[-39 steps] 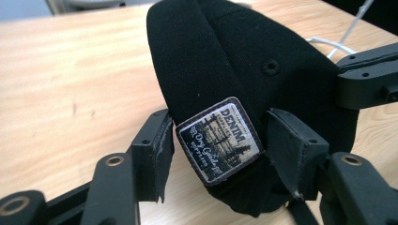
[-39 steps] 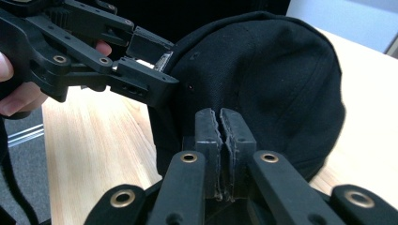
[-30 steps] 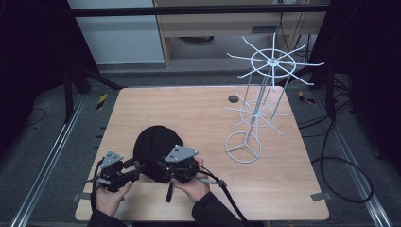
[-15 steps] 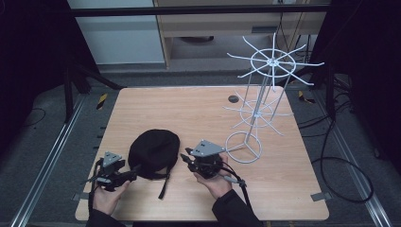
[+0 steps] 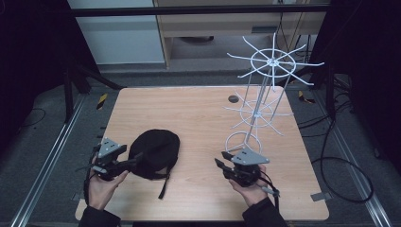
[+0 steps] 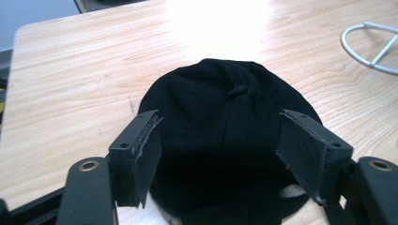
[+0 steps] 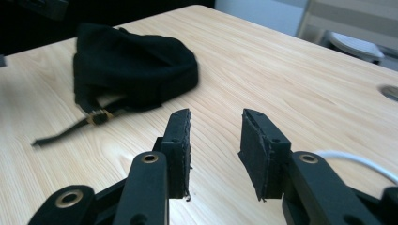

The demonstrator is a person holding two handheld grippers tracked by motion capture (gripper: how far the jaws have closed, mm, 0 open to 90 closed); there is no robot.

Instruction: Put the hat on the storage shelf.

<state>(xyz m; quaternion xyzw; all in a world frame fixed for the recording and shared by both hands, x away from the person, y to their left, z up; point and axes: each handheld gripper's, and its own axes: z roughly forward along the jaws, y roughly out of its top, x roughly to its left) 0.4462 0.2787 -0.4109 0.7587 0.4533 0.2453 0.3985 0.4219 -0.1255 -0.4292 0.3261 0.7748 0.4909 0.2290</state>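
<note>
A black cap [image 5: 156,150] lies crown up on the wooden table [image 5: 198,118], left of centre, with a strap [image 5: 163,187] trailing toward the front edge. My left gripper [image 5: 137,161] is open at the cap's near-left edge. In the left gripper view its jaws stand wide on either side of the cap [image 6: 230,140], and the left gripper [image 6: 220,119] grips nothing. My right gripper [image 5: 222,159] is open and empty, well to the right of the cap. Seen from the right gripper [image 7: 216,115], the cap [image 7: 136,65] and its buckled strap [image 7: 70,129] lie farther off.
A white wire rack [image 5: 267,85] with spoked rings stands at the right. Its ring base [image 5: 243,140] sits just behind my right gripper and also shows as the ring base [image 6: 371,44] in the left gripper view. A round hole [image 5: 233,99] is in the table's far side.
My right gripper has left the cap and moved right, ending in front of the rack's base. The left gripper and the cap have stayed put.
</note>
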